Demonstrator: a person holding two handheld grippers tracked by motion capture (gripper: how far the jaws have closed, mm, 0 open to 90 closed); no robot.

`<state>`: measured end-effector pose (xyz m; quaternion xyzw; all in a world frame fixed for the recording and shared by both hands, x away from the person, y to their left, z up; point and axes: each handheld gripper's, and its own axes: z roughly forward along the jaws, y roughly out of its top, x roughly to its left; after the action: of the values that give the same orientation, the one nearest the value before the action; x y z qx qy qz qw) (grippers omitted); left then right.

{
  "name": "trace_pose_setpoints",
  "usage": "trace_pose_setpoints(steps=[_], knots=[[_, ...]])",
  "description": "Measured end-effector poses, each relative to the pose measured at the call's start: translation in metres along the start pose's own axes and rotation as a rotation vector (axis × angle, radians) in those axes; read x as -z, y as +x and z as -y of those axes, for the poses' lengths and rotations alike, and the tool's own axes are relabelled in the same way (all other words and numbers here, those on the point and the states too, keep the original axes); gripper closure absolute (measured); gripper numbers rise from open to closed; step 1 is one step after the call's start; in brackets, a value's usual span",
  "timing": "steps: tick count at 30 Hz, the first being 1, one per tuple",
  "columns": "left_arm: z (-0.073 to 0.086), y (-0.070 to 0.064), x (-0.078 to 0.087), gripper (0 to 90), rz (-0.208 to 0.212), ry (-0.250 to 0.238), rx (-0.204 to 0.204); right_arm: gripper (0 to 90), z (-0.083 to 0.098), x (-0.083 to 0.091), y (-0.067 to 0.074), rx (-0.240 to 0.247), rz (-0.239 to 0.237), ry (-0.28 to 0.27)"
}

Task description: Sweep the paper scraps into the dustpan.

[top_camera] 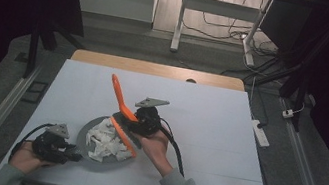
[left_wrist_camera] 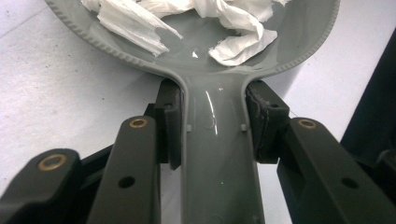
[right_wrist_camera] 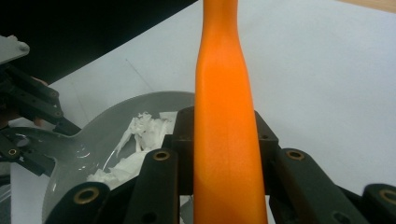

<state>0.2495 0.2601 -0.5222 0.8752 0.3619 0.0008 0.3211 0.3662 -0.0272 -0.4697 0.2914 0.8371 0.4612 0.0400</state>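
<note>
Left gripper (top_camera: 72,154), lower left: clamped on grey pan (top_camera: 89,133) handle, pan flat on table (top_camera: 207,130), centre frame. Right gripper (top_camera: 133,124): clenched on orange spatula (top_camera: 120,99), blade over paper scraps (top_camera: 104,142). Advice: keep pan steady, slide blade low under scraps.

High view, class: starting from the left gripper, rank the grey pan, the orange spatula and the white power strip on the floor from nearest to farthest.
1. Grey pan: its handle is clamped in the left gripper, at the table's near left.
2. Orange spatula: over the pan's far side, held in the right gripper.
3. White power strip: on the floor, right of the table.
</note>
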Motion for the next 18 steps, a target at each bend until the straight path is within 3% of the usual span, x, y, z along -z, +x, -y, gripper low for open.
trace_pose_setpoints(steps=[18], knots=[[-0.001,-0.001,0.011,61.4,-0.053,-0.072,0.031,70.7,0.007,0.029,-0.023,-0.035,0.040,-0.043]])
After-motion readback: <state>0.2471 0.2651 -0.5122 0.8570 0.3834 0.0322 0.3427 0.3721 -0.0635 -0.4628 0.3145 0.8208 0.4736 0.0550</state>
